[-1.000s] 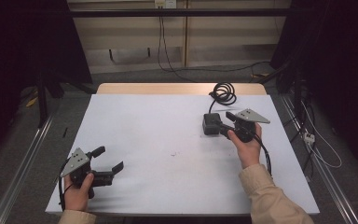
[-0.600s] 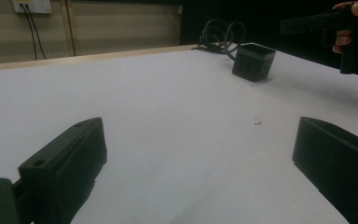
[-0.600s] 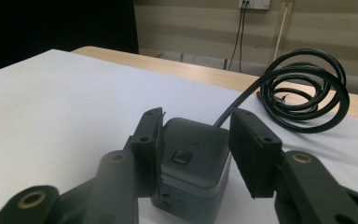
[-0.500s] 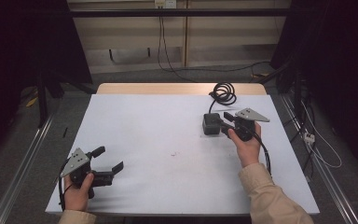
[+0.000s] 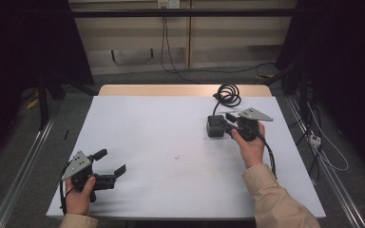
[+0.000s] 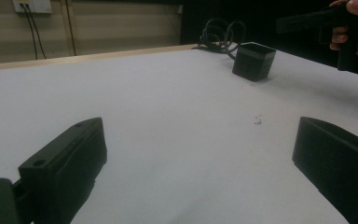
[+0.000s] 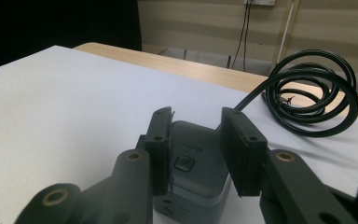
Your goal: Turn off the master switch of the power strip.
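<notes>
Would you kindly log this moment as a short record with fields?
Surface: white table
Object: dark box-shaped adapter, its coiled black cable behind it
Right gripper: jaws either side of the adapter, just been closing; contact unclear
Left gripper: open, nothing between the jaws, near the table's front left corner

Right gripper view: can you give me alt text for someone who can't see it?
The right tool straddles a small dark grey box on the white table, its jaws just closing beside the box's sides; contact is unclear. A coiled black cable lies behind the box.
</notes>
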